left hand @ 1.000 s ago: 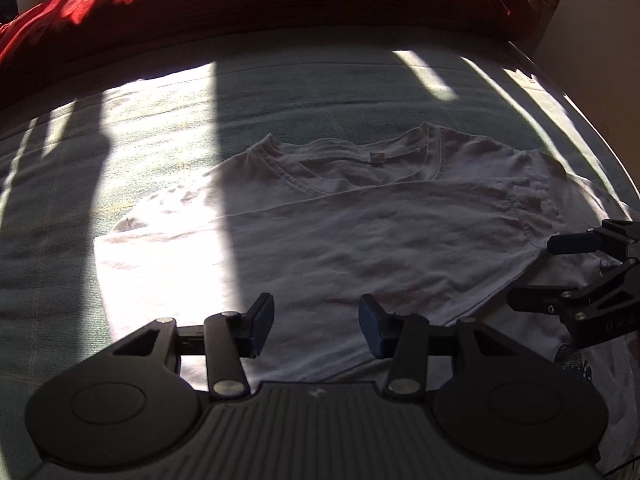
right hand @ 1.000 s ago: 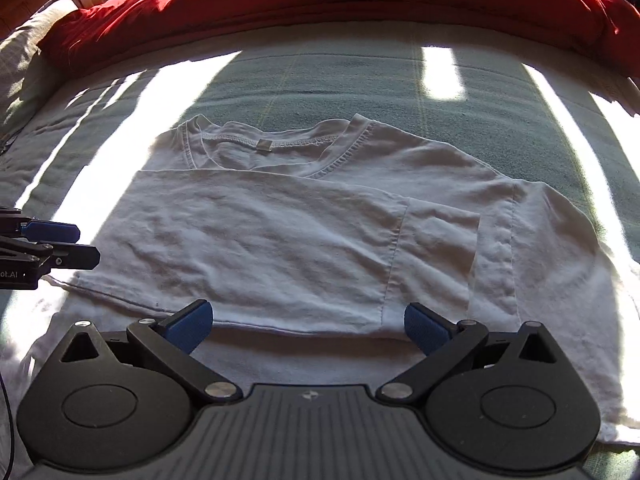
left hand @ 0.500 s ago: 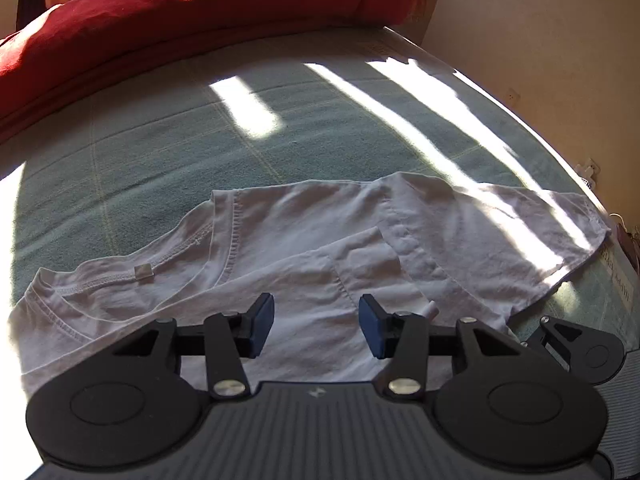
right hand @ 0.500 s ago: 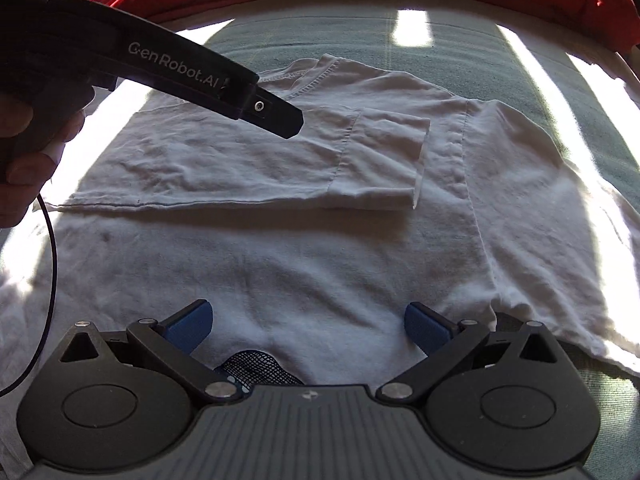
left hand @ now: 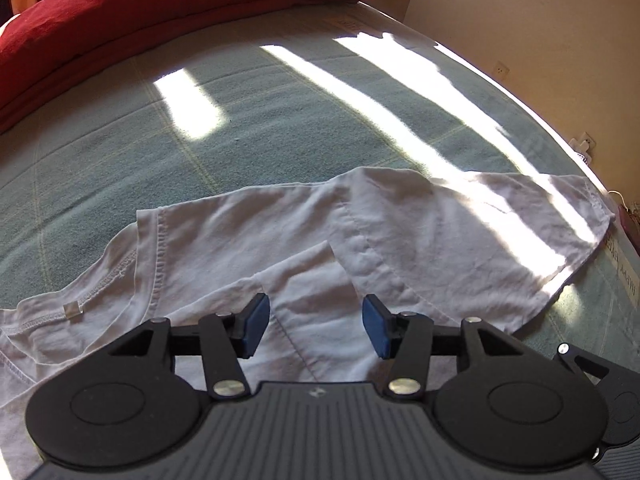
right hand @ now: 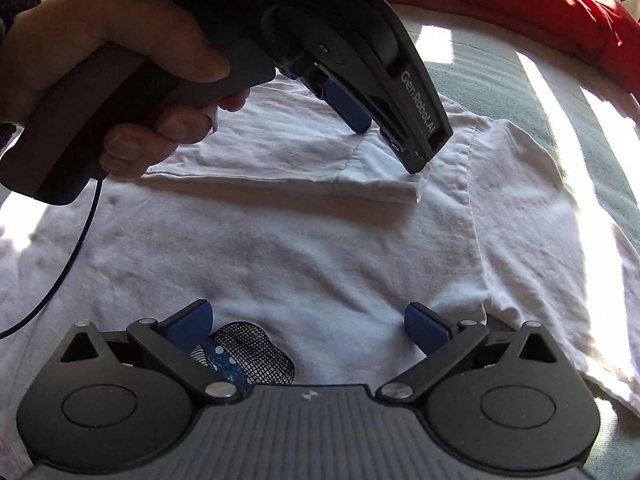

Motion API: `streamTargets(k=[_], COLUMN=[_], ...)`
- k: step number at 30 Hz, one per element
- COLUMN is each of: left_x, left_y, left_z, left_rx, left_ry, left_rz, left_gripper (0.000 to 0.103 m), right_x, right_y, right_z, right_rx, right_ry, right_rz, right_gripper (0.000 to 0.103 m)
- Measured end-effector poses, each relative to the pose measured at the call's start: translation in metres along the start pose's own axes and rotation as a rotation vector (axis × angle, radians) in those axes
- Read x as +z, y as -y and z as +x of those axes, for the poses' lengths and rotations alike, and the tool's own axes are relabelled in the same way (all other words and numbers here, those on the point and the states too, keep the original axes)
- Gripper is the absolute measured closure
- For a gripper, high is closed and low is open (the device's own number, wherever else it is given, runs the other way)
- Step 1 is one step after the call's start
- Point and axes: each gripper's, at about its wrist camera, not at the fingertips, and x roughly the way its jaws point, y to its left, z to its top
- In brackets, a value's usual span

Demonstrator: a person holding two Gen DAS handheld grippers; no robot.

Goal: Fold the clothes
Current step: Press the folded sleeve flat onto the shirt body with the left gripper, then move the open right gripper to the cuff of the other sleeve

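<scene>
The white cotton T-shirt (right hand: 320, 240) lies half-folded on the green bed (left hand: 280, 128); the left tool (left hand: 316, 328), opening and empty above the folded sleeve, may snag and undo it, while the right tool (right hand: 308, 324) gapes empty

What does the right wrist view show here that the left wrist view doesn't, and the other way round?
Only the right wrist view: the person's hand holding the left hand-held gripper over the folded-in sleeve, and a dark print on the shirt. Only the left wrist view: the collar with its tag, the wall socket. Both: the white T-shirt, green bed cover, red duvet.
</scene>
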Motion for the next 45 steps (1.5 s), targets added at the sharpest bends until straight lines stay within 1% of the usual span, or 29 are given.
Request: streamTargets(k=[2,4,7,9,10,12,14,16,18,21,24,26,27,30,34,37,40,43,45], left_x=[-0.006,-0.015,-0.032,-0.036,-0.034,-0.030,-0.027,-0.024,-0.022,-0.021,-0.026,-0.027,-0.026,-0.020,-0.007,0.002,0.008,0.011,0.015], left_y=[0.006,0.012,0.015,0.022,0.026,0.036,0.049,0.065,0.079,0.094,0.102,0.105,0.106,0.105,0.101,0.099,0.096,0.095,0.092], left_z=[-0.010,-0.012,0.002,0.000,-0.002,-0.010,-0.017,-0.018,-0.012,0.004,0.022,0.020,0.016,0.008,0.007,0.011,0.016,0.019,0.022], left_rx=[-0.001,0.002,0.010,0.032,0.038,0.024,0.000,-0.043,-0.068,-0.085,-0.067,-0.062,-0.071,-0.069,-0.060,-0.044,-0.029,-0.002,-0.005], left_ry=[-0.001,-0.017,-0.075,-0.058,-0.060,-0.030,-0.001,0.019,0.015,-0.008,-0.065,-0.055,-0.048,-0.026,0.003,0.019,0.022,0.028,0.029], left_rz=[0.010,0.014,-0.014,0.004,0.009,0.020,0.057,0.090,0.113,0.113,0.111,0.131,0.132,0.120,0.105,0.090,0.074,0.084,0.084], left_gripper=[0.052,0.051,0.051,0.048,0.048,0.048,0.048,0.048,0.048,0.048,0.048,0.048,0.048,0.048,0.048,0.048,0.048,0.048,0.047], right_x=[-0.007,-0.015,-0.028,-0.035,-0.037,-0.043,-0.048,-0.052,-0.057,-0.066,-0.075,-0.081,-0.085,-0.091,-0.094,-0.088,-0.079,-0.069,-0.066], right_y=[0.008,0.015,0.019,0.022,0.024,0.027,0.033,0.040,0.047,0.060,0.073,0.084,0.090,0.111,0.143,0.166,0.188,0.207,0.219], right_z=[-0.010,-0.019,-0.028,-0.033,-0.036,-0.044,-0.051,-0.056,-0.060,-0.067,-0.073,-0.076,-0.079,-0.086,-0.091,-0.094,-0.093,-0.087,-0.080], right_rx=[0.014,0.016,0.004,-0.011,-0.017,-0.022,-0.026,-0.034,-0.044,-0.069,-0.095,-0.121,-0.131,-0.163,-0.187,-0.188,-0.169,-0.118,-0.068], right_ry=[0.007,0.014,0.018,0.017,0.017,0.033,0.052,0.062,0.069,0.079,0.088,0.090,0.096,0.116,0.152,0.199,0.245,0.288,0.306], right_rz=[0.056,0.098,0.122,0.130,0.135,0.157,0.189,0.220,0.248,0.281,0.314,0.336,0.347,0.393,0.475,0.535,0.586,0.663,0.724], right_gripper=[0.000,0.000,0.000,0.000,0.000,0.000,0.000,0.000,0.000,0.000,0.000,0.000,0.000,0.000,0.000,0.000,0.000,0.000,0.000])
